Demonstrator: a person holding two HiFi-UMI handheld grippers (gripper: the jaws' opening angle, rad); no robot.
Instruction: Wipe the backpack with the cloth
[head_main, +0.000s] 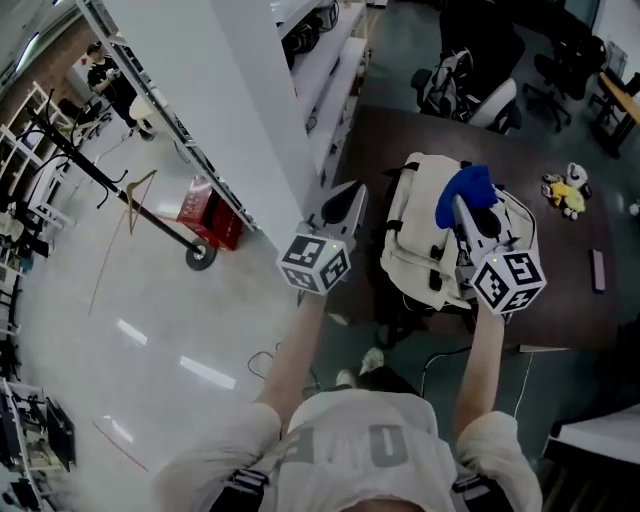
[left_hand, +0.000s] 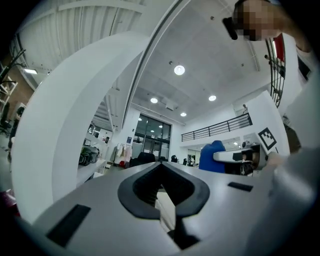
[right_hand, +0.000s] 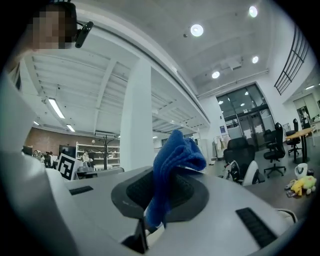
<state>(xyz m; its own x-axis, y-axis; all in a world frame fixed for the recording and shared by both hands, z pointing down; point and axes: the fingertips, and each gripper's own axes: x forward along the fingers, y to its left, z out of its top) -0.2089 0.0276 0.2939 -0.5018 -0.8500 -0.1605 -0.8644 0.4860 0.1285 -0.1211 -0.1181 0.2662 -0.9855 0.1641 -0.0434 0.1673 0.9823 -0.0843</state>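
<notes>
You stand at a dark counter (head_main: 570, 300), seen from above. A pale cream backpack (head_main: 415, 250) lies on it, just in front of you, nearer the counter's left edge. A small yellow toy (head_main: 566, 192) sits well apart from it, to the right.

Your right gripper (head_main: 465, 212) is over the backpack. Its fingers pinch a blue cloth (head_main: 468, 190), which bunches up above their tips. In the right gripper view the cloth (right_hand: 172, 165) stands up from between the dark pads, and behind it you see ceiling lights. That suggests the gripper points upward, so the cloth is probably lifted off the fabric, not pressed against it.

Your left gripper (head_main: 347, 202) is beside the backpack's left edge, over the counter's rim and apart from the bag. Its fingers (left_hand: 195, 192) look pressed together with nothing between them, and that view also faces the ceiling.

As for progress, the cloth is already in hand, so picking it up is done. No wiping stroke shows at this moment. The backpack has no visible damp or clean patch, so you cannot tell how much has been wiped. Bringing the cloth down and rubbing it over the bag appears to be what is left.
</notes>
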